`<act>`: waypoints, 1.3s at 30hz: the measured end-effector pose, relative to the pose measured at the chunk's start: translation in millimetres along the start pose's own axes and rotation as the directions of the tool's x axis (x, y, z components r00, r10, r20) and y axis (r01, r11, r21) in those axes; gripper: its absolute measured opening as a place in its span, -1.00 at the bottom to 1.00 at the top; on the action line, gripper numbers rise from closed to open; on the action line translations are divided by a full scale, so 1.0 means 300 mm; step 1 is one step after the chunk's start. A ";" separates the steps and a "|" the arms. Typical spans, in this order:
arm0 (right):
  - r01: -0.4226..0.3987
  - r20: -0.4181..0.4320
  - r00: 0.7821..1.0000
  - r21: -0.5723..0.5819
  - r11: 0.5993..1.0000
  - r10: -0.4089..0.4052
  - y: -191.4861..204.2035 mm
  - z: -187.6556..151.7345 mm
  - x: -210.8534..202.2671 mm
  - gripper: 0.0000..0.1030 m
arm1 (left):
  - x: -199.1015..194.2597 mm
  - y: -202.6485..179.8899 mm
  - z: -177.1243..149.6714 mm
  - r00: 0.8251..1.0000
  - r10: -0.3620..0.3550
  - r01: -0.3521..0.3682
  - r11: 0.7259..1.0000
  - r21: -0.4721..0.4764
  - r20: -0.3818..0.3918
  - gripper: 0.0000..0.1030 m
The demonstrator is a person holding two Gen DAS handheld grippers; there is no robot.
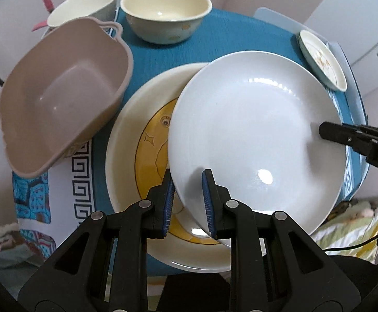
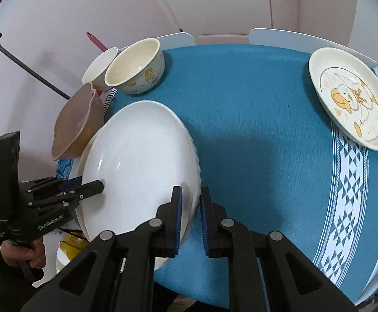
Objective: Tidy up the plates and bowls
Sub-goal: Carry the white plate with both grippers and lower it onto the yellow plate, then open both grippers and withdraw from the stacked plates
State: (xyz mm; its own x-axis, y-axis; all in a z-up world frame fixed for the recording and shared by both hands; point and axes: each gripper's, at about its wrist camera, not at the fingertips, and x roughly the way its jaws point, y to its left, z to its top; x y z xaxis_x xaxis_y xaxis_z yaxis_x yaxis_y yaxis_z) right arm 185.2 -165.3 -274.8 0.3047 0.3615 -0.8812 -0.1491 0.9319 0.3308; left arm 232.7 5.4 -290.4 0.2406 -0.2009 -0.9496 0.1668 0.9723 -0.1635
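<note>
While the white plate (image 1: pixel 253 135) is clamped by left gripper (image 1: pixel 187 202) and right gripper (image 2: pixel 191 213), tilt could slip it onto the yellow plate (image 1: pixel 147 156).

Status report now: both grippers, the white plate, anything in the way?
Left gripper and right gripper shut on white plate, tilted over yellow plate. Brown tub close beside.

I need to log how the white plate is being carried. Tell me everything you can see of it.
The white plate is large, round, plain and glossy, like glazed ceramic, with a shallow well and broad rim. It is tilted, above the cream plate with a yellow picture. The left gripper and right gripper each clamp its rim, on opposite sides. Nothing lies on it.
</note>
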 end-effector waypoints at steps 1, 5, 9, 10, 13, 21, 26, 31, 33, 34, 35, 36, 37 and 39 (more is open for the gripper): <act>0.010 0.002 1.000 0.004 1.000 -0.010 0.007 -0.014 -0.001 -0.76 | 0.005 0.003 0.001 1.000 0.003 -0.003 1.000 0.011 -0.001 -0.63; 0.042 0.008 0.999 0.014 0.999 -0.042 0.032 -0.035 -0.001 -0.76 | 0.027 0.025 0.006 1.000 0.023 -0.022 0.998 0.055 -0.018 -0.63; 0.061 0.015 0.998 0.017 0.998 -0.061 0.062 -0.060 0.008 -0.76 | 0.028 0.021 0.016 0.998 0.057 -0.055 0.995 0.083 -0.019 -0.63; 0.062 0.017 0.998 0.022 0.998 -0.063 0.062 -0.063 0.005 -0.76 | 0.028 0.019 0.018 0.998 0.065 -0.063 0.994 0.091 -0.017 -0.63; 0.075 0.023 0.997 0.030 0.997 -0.076 0.070 -0.073 0.007 -0.76 | 0.030 0.010 0.022 0.995 0.098 -0.095 0.987 0.126 -0.012 -0.63; 0.106 0.010 0.994 0.010 0.994 -0.106 0.087 -0.112 0.004 -0.76 | 0.021 -0.019 0.016 0.982 0.187 -0.188 0.963 0.194 0.023 -0.63; 0.121 0.001 0.993 -0.002 0.993 -0.121 0.105 -0.129 0.022 -0.76 | 0.009 -0.016 0.003 0.975 0.218 -0.222 0.953 0.207 0.044 -0.63; 0.158 -0.014 0.987 -0.032 0.987 -0.159 0.133 -0.132 0.045 -0.76 | 0.006 -0.026 -0.006 0.971 0.233 -0.240 0.947 0.214 0.054 -0.63; 0.176 -0.013 0.984 -0.043 0.983 -0.177 0.145 -0.129 0.052 -0.76 | 0.004 -0.031 -0.010 0.968 0.244 -0.250 0.942 0.222 0.058 -0.63; 0.185 -0.012 0.983 -0.048 0.982 -0.186 0.149 -0.128 0.054 -0.76 | 0.012 -0.046 -0.007 0.967 0.248 -0.254 0.941 0.223 0.059 -0.63; 0.194 -0.011 0.981 -0.053 0.980 -0.195 0.152 -0.128 0.055 -0.76 | 0.012 -0.050 -0.008 0.966 0.250 -0.257 0.939 0.226 0.061 -0.63; 0.202 -0.012 0.979 -0.055 0.978 -0.203 0.156 -0.127 0.059 -0.76 | 0.010 -0.055 -0.009 0.964 0.256 -0.265 0.936 0.231 0.066 -0.63; 0.213 -0.017 0.977 -0.058 0.975 -0.215 0.160 -0.124 0.066 -0.76 | 0.007 -0.060 -0.010 0.962 0.264 -0.274 0.933 0.235 0.073 -0.63; 0.229 -0.014 0.973 -0.064 0.971 -0.231 0.167 -0.125 0.073 -0.76 | 0.000 -0.071 -0.012 0.953 0.288 -0.302 0.921 0.246 0.091 -0.63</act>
State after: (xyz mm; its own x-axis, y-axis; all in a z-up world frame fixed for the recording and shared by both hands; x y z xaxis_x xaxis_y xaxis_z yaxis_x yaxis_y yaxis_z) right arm 149.3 -111.9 -290.3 0.3178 0.1364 -0.9383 -0.1347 0.9861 0.0977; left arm 225.6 -14.9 -288.1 0.3642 0.0776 -0.9281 0.3160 0.9271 0.2015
